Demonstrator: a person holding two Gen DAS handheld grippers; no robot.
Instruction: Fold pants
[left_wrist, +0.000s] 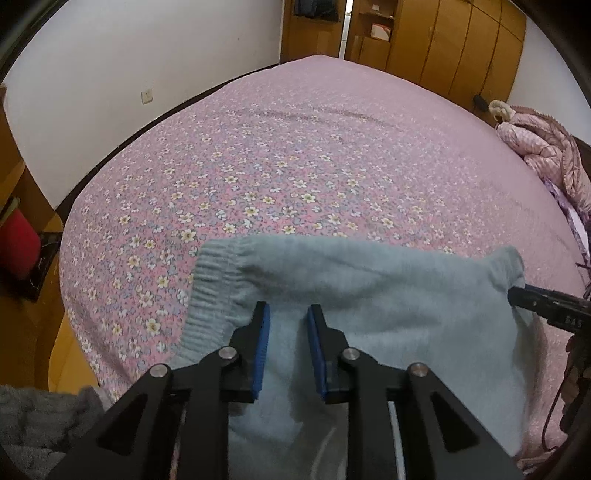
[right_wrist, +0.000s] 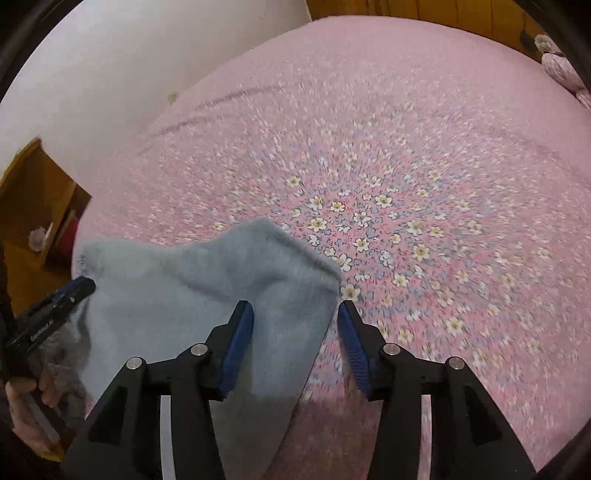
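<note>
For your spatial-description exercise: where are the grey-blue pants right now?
In both wrist views, the pants lie on the floral bedsheet at the bed's near edge, beneath both grippers.

A: Grey-blue fuzzy knit pants, ribbed waistband, soft matt nap. Under them, pink floral cotton bedsheet, smooth weave, no sheen.

B: Left gripper: matt black plastic arms, ridged blue rubber pads, bright metal pivot pins. Beyond the sheet, semi-gloss orange-brown wooden wardrobe and a quilted pink puffy blanket.

Open bedsheet ahead; crumpled quilt crowds right.
</note>
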